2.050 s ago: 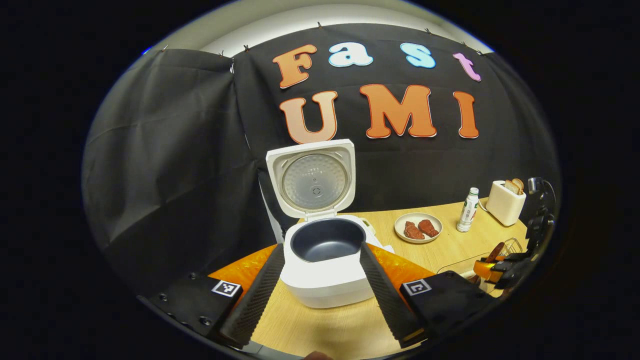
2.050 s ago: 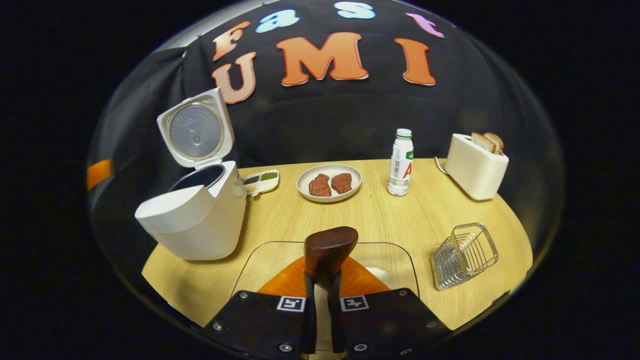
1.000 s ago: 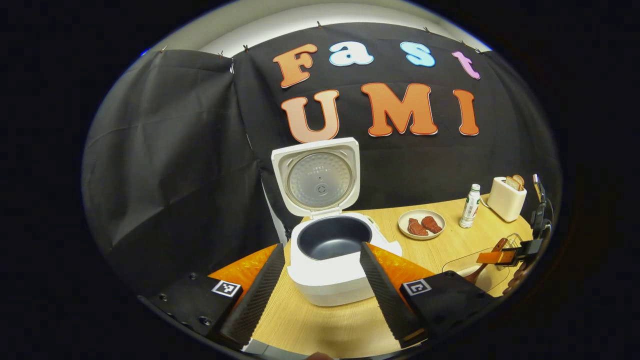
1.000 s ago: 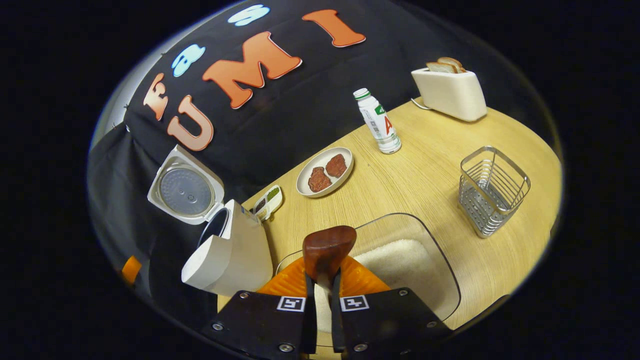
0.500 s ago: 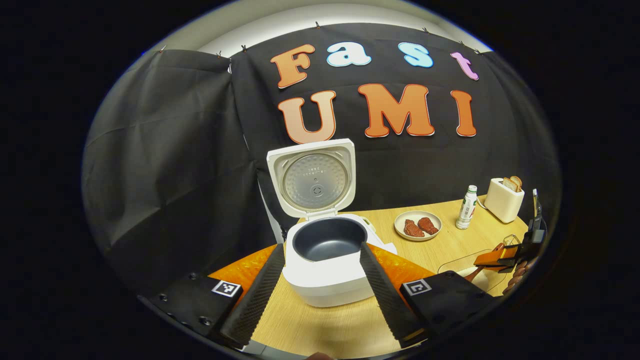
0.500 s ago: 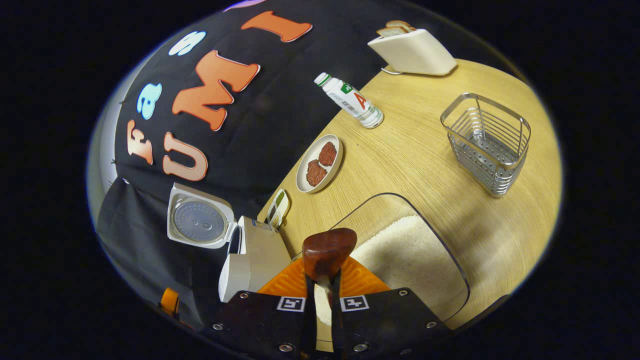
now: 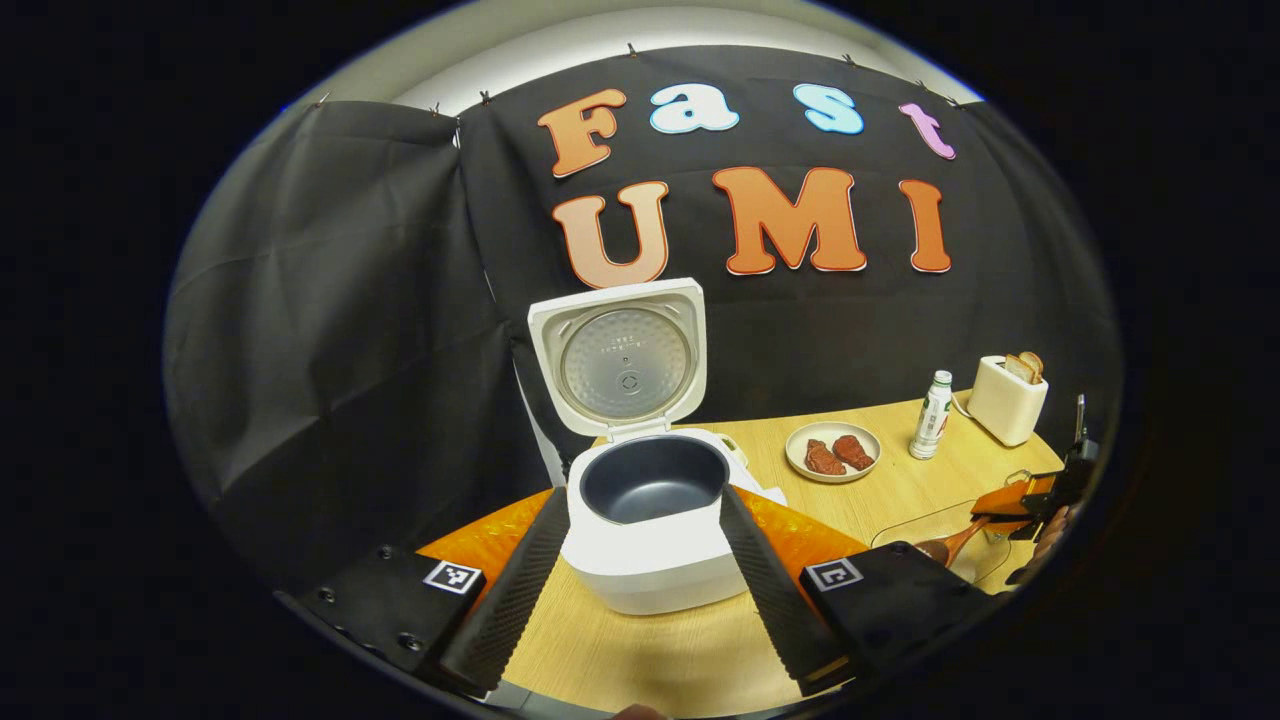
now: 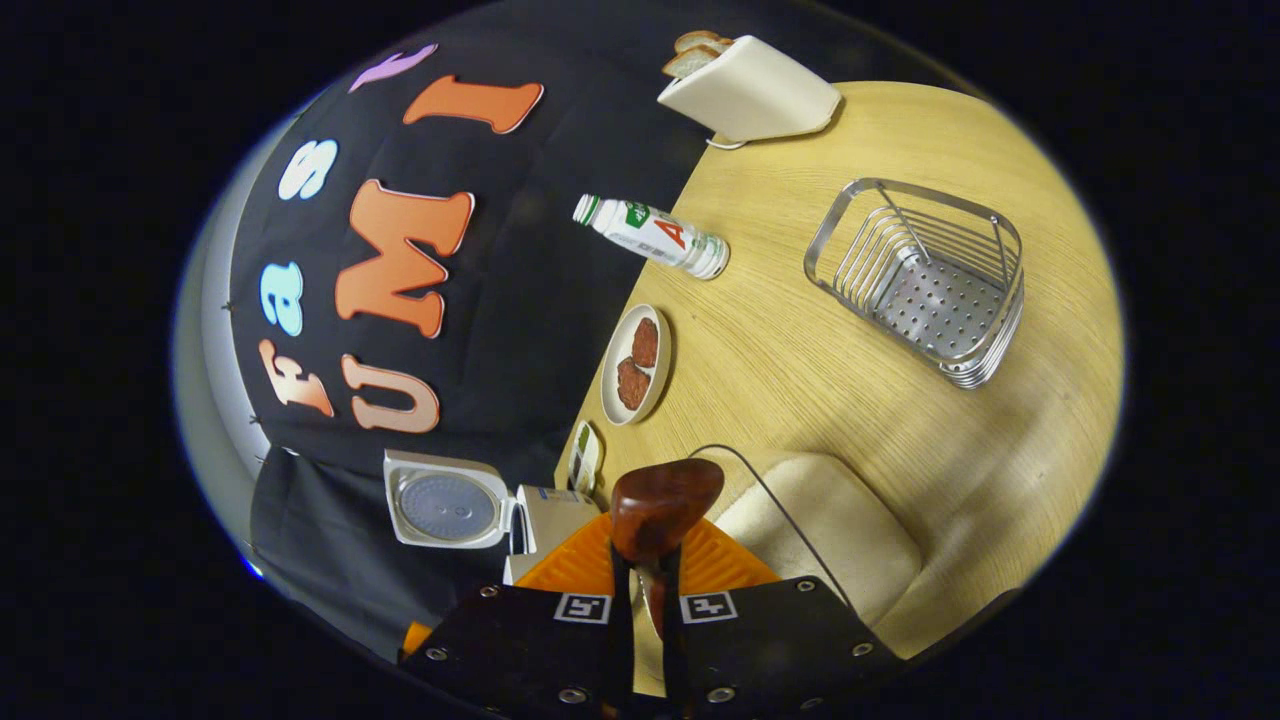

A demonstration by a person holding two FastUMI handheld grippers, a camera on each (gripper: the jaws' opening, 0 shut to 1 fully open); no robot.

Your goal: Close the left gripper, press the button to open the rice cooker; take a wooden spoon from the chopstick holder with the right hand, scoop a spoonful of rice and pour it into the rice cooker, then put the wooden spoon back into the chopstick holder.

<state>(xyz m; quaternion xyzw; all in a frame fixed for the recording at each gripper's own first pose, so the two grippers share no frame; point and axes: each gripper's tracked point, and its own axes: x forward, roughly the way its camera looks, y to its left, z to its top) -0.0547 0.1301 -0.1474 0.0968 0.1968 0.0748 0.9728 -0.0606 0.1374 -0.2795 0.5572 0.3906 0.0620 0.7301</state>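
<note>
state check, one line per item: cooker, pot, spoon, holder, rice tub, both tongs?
rice cooker lid: open, upright
inner pot: empty
wooden spoon: gripped, over the rice
chopstick holder: empty, upright
rice container: uncovered, holds rice
left tongs: open, holding nothing
right tongs: shut on the spoon handle
toaster: bread in slots
</note>
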